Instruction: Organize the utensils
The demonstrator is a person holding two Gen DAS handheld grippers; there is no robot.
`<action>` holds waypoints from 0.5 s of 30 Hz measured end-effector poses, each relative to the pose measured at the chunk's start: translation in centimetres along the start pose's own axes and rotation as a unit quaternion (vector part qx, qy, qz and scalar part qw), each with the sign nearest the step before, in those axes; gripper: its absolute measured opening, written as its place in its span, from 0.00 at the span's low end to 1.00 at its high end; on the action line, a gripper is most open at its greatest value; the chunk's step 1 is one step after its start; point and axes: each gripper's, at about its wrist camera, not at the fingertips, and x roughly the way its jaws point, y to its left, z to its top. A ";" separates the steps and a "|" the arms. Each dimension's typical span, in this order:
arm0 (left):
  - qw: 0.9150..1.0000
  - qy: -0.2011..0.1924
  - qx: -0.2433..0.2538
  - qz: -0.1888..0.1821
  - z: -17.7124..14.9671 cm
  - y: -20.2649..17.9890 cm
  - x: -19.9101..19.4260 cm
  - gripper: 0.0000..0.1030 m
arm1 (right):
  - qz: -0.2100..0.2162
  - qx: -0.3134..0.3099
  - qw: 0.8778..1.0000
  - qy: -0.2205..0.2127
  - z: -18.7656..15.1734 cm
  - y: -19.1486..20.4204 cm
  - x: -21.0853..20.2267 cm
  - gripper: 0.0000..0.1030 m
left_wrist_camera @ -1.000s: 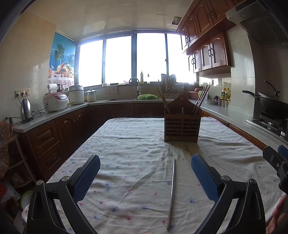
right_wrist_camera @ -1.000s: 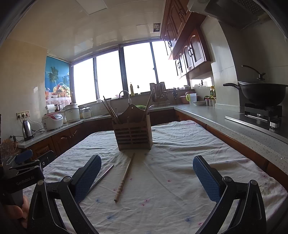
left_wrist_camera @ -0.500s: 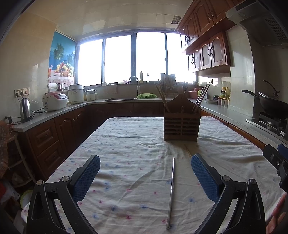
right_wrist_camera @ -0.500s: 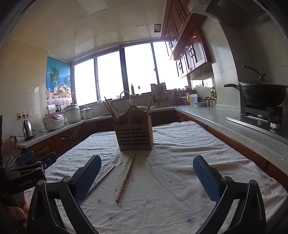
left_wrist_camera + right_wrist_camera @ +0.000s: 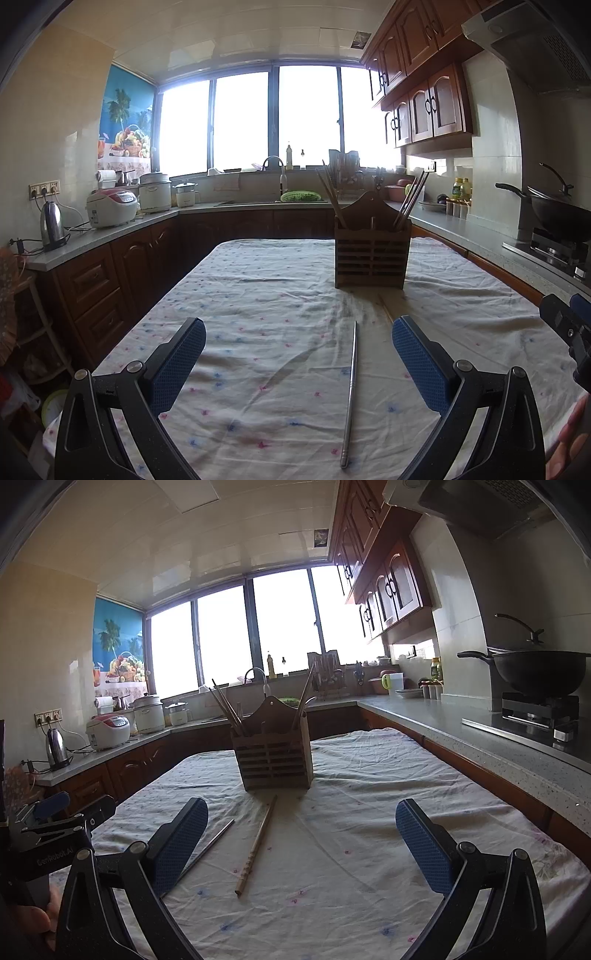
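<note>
Two chopsticks, metal [image 5: 349, 391] and wooden [image 5: 256, 845], lie before the holder [image 5: 274, 755]; both claws, left [image 5: 298, 363] and right [image 5: 302, 843], gape empty

metal chopstick [image 5: 350, 395] on tablecloth [image 5: 258, 332], jaws spread

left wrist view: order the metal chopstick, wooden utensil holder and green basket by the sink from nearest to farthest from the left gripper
1. Silver metal chopstick: on the cloth, between the open left gripper's fingers.
2. Brown slatted wooden utensil holder: mid-table, ahead and right.
3. Green basket: on the far counter beside the sink.
</note>
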 end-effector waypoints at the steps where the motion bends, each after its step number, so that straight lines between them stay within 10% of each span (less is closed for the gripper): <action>1: 1.000 0.000 0.000 0.000 0.0 -0.1 0.0 0.99 | 0.000 0.000 1.000 0.000 0.0 0.0 0.0 0.99; 15: 1.000 -0.003 0.004 -0.002 -0.3 -0.2 -0.3 0.99 | 0.000 0.002 1.000 -0.004 0.1 -0.2 -0.2 0.99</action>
